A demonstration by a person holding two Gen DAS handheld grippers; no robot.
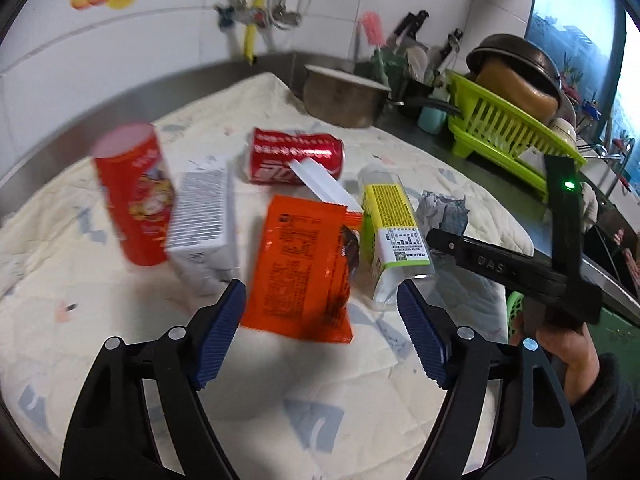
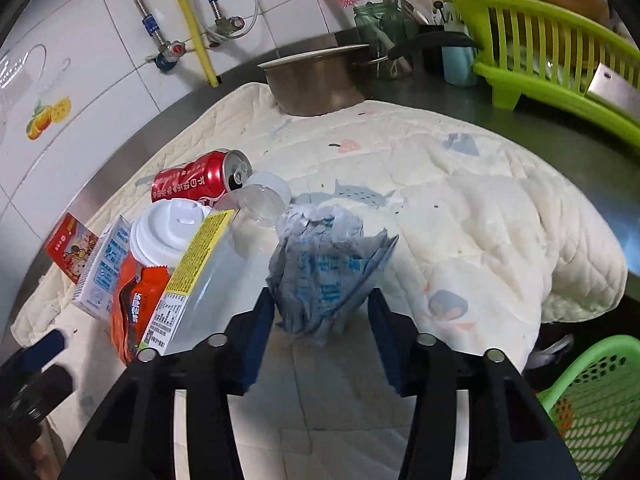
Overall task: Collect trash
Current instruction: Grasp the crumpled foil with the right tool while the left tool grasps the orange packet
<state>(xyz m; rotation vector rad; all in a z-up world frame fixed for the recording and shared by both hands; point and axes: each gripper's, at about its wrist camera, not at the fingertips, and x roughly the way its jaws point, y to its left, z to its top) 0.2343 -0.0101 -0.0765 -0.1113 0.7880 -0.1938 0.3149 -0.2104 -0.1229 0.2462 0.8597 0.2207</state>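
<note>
Crumpled blue-printed wrapper (image 2: 328,276) lies on the quilted cloth (image 2: 460,216) over the worktop, right of the trash pile. It sits between the right claw (image 2: 322,312) pads, which stand partly closed around it; left pad looks touching, right pad unclear, so probably lining up a pinch. Left claw (image 1: 322,316) is spread, holding nothing, straddling the near end of the orange snack packet (image 1: 296,268), likely its pick. Red can (image 1: 296,156), chip tube (image 1: 132,196), white carton (image 1: 204,220) and clear yellow-labelled bottle (image 1: 394,224) lie clustered just beyond. Green basket (image 2: 596,404), near right, is likely the bin.
</note>
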